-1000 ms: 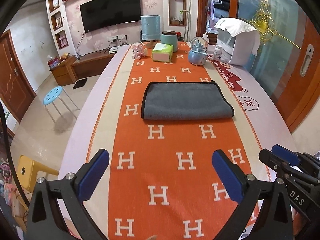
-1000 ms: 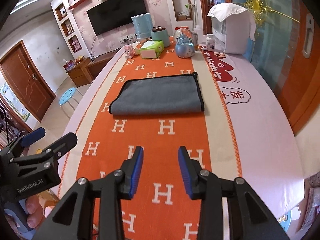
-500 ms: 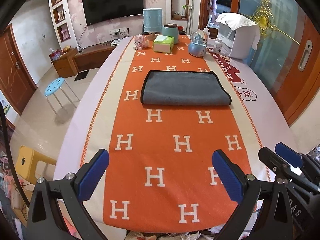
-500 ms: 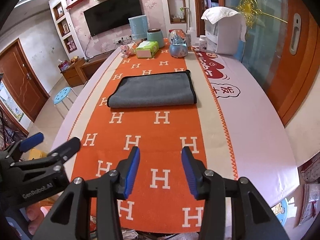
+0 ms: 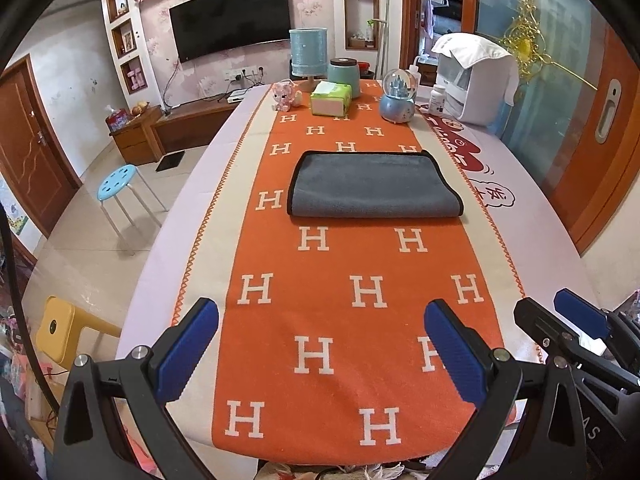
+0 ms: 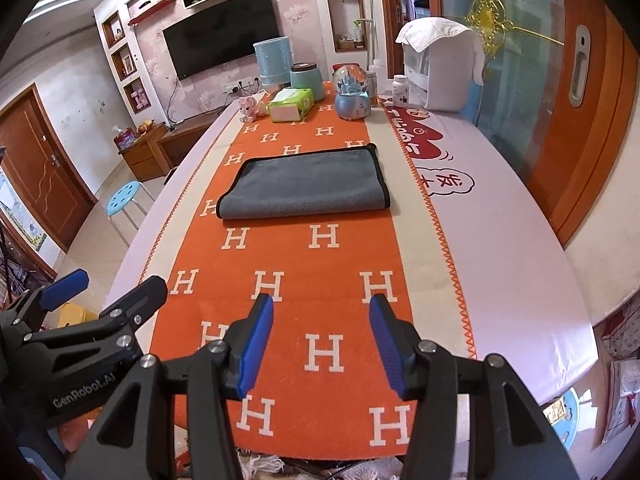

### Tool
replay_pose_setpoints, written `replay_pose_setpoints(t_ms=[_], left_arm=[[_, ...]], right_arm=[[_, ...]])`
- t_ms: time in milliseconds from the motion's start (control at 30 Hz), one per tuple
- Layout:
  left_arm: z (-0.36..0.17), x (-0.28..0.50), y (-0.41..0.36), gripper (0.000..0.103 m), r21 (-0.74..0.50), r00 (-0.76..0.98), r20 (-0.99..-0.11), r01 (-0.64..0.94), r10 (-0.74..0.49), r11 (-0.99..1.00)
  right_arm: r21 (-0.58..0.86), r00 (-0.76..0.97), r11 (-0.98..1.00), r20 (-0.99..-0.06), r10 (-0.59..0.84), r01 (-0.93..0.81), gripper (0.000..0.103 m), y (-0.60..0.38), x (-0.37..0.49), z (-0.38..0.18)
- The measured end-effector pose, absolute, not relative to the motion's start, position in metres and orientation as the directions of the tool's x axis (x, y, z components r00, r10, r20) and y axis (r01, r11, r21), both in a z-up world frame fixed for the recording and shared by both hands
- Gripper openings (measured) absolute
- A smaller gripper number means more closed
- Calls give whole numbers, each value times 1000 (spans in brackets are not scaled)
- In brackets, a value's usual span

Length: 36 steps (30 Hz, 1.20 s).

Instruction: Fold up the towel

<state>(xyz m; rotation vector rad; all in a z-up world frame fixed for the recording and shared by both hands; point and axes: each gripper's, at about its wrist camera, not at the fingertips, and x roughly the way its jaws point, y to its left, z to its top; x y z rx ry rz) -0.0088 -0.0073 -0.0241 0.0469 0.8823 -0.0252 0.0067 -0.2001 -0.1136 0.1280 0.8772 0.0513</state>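
A grey towel with black edging (image 5: 372, 186) lies folded flat in the middle of the orange H-patterned runner (image 5: 352, 300); it also shows in the right wrist view (image 6: 306, 184). My left gripper (image 5: 320, 344) is open and empty above the table's near end, well short of the towel. My right gripper (image 6: 322, 340) is open and empty, also near the front edge. The right gripper shows at the right of the left wrist view (image 5: 576, 328). The left gripper shows at the left of the right wrist view (image 6: 92, 300).
At the table's far end stand a tissue box (image 5: 331, 98), a snow globe (image 5: 397, 98), a teal jar (image 5: 343, 72), a pink toy (image 5: 285, 96) and a white appliance (image 5: 476, 80). A blue stool (image 5: 120, 180) and a yellow stool (image 5: 60, 332) stand left of the table.
Both grippers have drawn back toward the table's near edge, so the towel appears farther away. The right gripper's jaws have opened wider. The towel has not moved.
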Motion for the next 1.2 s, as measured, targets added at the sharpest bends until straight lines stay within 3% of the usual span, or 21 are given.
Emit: replay_pose_setpoints(t_ms=[1200], left_arm=[[-25, -8, 3, 102, 28, 623, -782, 20, 10, 999]], right_arm=[[126, 654, 992, -750, 100, -8, 50, -188, 0, -110]])
